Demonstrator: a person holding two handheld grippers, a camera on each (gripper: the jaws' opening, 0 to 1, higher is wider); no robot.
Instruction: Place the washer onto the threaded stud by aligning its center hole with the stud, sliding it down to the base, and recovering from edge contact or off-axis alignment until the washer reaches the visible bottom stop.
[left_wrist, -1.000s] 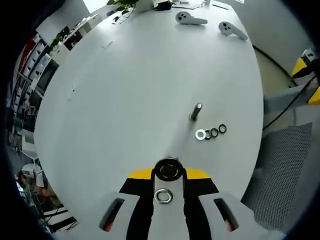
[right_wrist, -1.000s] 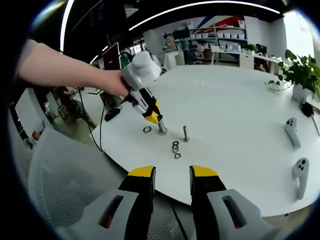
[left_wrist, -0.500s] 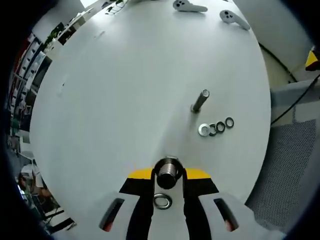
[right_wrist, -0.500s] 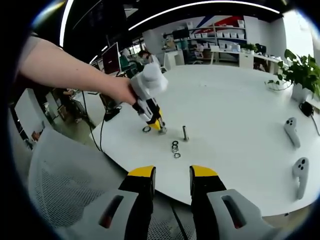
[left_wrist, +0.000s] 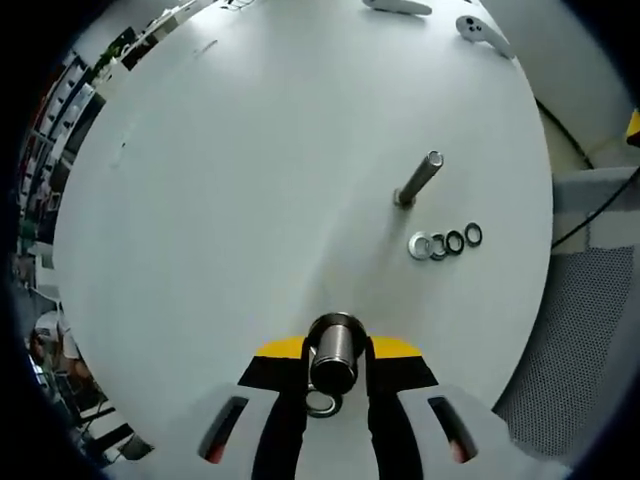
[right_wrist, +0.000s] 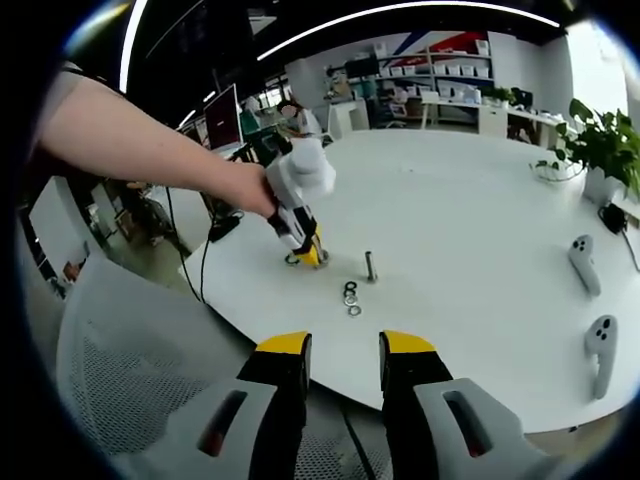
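In the left gripper view a steel threaded stud (left_wrist: 335, 352) stands up between my left gripper's (left_wrist: 337, 345) jaws, which sit close on either side of it without visibly clamping it. A washer (left_wrist: 321, 404) lies on the white table (left_wrist: 250, 180) just behind the stud, partly hidden by it. In the right gripper view the left gripper (right_wrist: 309, 257) points tip-down at the table, held by a person's hand, with the washer (right_wrist: 292, 260) beside its tips. My right gripper (right_wrist: 345, 345) hangs off the table's near edge, jaws slightly apart and holding nothing.
A second stud (left_wrist: 418, 180) (right_wrist: 371, 266) stands nearby with a short row of washers (left_wrist: 445, 242) (right_wrist: 351, 296) beside it. Two white controllers (right_wrist: 590, 300) lie at the table's right. A mesh chair (right_wrist: 120, 390) sits below the table edge, with shelves and a plant behind.
The left gripper has dropped and tilted over the stud, which now shows its side rather than its top and covers part of the washer. The right gripper has stayed still.
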